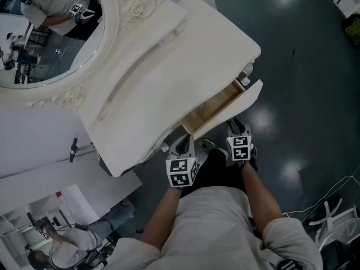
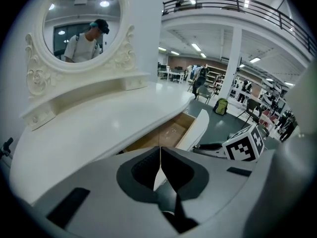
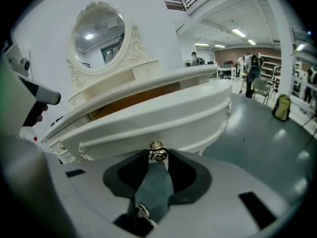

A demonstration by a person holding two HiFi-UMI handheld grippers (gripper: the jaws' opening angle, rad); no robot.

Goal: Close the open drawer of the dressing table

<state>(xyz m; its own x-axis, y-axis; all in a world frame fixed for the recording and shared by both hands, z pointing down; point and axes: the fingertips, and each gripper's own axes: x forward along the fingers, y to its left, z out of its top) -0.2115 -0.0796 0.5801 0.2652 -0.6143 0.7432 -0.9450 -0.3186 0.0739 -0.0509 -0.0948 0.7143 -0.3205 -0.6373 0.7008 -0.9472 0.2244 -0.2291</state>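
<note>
Down at 6 o'clock, left gripper (image 1: 183, 145) clenched on nothing, just beside the dressing table (image 1: 169, 66). Towards 3 o'clock, drawer (image 1: 216, 108) pulled well out, right gripper (image 1: 236, 129) clamping its knob (image 3: 157, 151). Closing seemingly not begun; whole push left.

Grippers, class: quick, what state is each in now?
Left gripper: closed, empty.
Right gripper: closed on the knob.

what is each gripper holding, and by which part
The right gripper grips the drawer by its knob; the left gripper is shut on nothing.
</note>
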